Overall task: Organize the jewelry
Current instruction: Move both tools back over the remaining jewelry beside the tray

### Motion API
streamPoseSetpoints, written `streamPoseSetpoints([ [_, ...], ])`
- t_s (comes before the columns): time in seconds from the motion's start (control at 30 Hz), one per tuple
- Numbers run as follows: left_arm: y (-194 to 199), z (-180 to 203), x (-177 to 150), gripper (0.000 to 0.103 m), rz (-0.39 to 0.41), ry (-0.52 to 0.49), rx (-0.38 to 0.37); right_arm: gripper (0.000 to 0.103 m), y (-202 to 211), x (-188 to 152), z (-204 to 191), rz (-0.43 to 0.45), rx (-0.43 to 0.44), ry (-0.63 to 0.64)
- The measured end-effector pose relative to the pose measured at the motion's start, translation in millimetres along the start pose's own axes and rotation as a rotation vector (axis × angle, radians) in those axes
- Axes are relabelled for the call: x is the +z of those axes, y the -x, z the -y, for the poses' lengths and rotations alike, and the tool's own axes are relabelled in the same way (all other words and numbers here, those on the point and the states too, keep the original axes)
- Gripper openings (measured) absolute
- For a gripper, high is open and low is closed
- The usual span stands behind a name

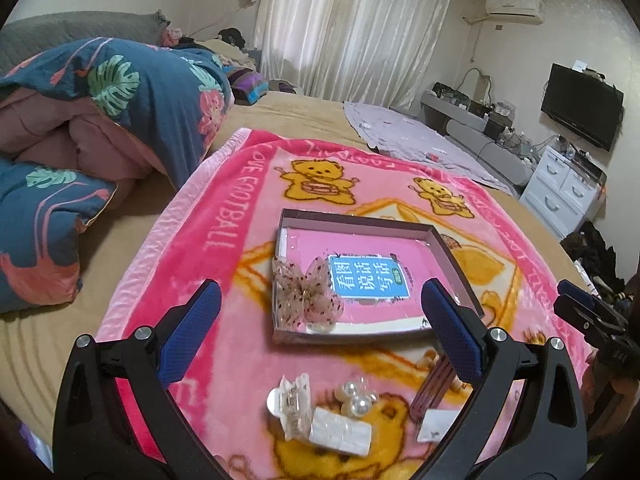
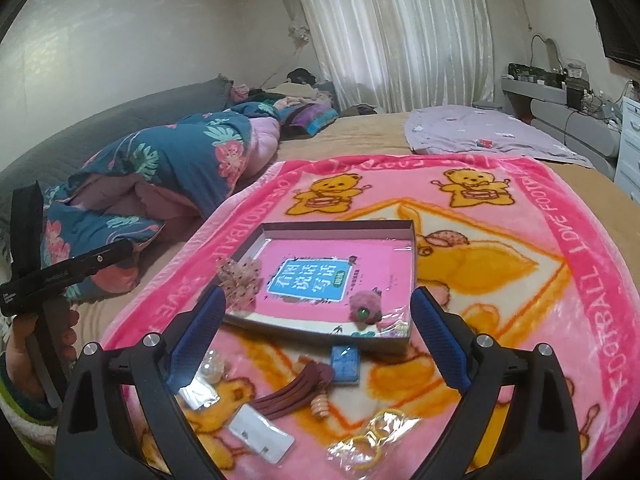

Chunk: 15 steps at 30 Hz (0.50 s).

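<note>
On the bed (image 2: 360, 136), a big pink blanket (image 2: 520, 280) with yellow bears is spread out. In the middle of the blanket a flat box (image 1: 444, 246) is set, and a pink book (image 2: 312, 280) is seen lying inside it. A see-through pink bow (image 1: 306, 296) is propped at the near left corner of the box, partly over the rim. A small fuzzy pink clip (image 2: 366, 306) is placed inside the box near its front right corner.

In front of the box, more small things are scattered on the blanket. A dark red hair clip (image 2: 292, 394) is laid there, with a little blue pad (image 2: 346, 364) just beside it. Some pearl beads (image 1: 356, 396) and a clear claw clip (image 1: 290, 400) are found further left. Yellow rings (image 2: 376, 432) in clear wrap are seen at the front; they may be hair ties, but the picture is blurry there.

The left gripper (image 1: 320, 336) is held above the blanket with its jaws spread wide, and nothing is gripped. The right gripper (image 2: 316, 336) is spread wide too, and nothing is held in it.
</note>
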State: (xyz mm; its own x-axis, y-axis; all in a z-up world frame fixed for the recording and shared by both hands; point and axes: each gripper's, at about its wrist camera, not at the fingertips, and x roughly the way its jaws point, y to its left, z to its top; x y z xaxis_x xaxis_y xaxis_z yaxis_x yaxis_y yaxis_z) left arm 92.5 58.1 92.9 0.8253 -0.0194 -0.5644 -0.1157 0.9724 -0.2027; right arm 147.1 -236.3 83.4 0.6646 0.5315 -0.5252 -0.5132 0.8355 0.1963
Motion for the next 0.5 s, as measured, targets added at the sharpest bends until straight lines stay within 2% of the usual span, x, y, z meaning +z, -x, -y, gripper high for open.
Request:
streamPoseSetpoints([
  [0.5,5,-1,-41,0.094,-0.073,-0.037,0.043,0.093,3,-27,-14,-0.068,0.019,0.024],
])
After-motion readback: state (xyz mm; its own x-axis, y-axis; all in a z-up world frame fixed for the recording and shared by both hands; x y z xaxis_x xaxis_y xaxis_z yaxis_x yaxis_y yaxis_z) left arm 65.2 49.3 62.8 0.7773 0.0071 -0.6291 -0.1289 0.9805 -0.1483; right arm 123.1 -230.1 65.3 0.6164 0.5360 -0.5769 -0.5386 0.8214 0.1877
